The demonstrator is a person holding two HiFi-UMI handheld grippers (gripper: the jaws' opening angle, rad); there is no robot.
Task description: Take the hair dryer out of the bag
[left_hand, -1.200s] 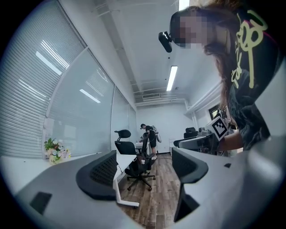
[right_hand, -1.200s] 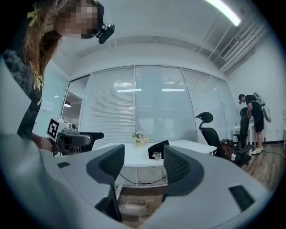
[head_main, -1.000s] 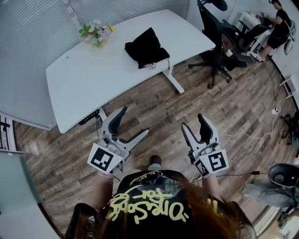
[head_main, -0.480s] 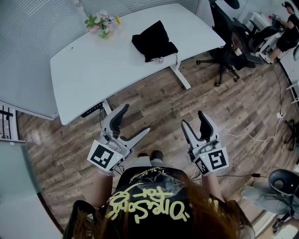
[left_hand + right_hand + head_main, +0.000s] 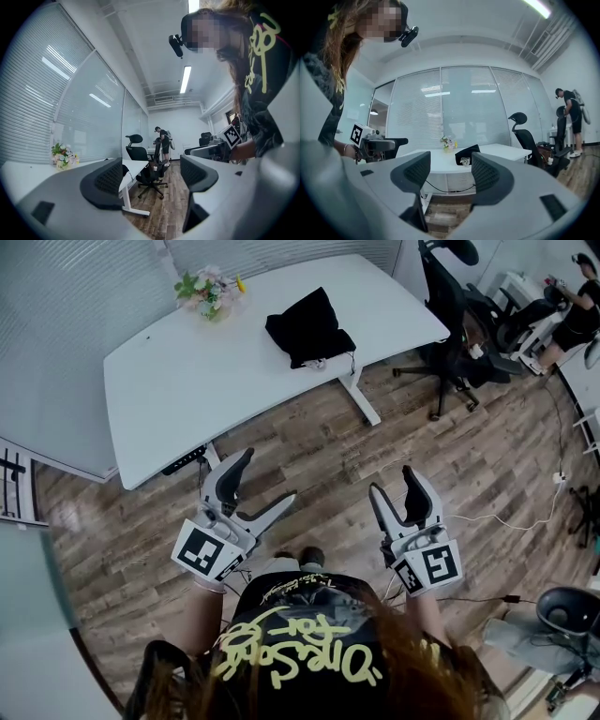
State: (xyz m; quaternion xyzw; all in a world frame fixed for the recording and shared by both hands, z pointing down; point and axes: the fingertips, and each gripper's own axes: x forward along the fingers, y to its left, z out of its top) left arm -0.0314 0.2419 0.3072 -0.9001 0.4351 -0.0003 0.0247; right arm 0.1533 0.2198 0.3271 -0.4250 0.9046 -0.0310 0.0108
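Item: approach to the work surface, nothing yet in hand. Change noted: across the last second the white desk (image 5: 206,381) drifts slightly right and up in the head view, while both grippers hold almost the same place over the wooden floor (image 5: 309,446); I judge I am still walking or turning toward the desk, the task proper not begun. Left gripper (image 5: 262,482): jaws spread wide, only distant room between them. Right gripper (image 5: 395,486): jaws likewise well apart, empty; the black bag (image 5: 467,152) shows far off through the gap. Bag (image 5: 307,322): lying on the desk's far side, well apart from both grippers, a pale object (image 5: 315,362) at its near edge and a dark cord (image 5: 354,357) trailing over the desk's rim. This may be the hair dryer, too small to confirm. Also present: flowers (image 5: 211,292), office chair (image 5: 450,306). Writing: yellow graffiti lettering on my shirt (image 5: 300,648), not legible; square coded markers on each gripper's cube (image 5: 202,554); no brand readable on the bag.
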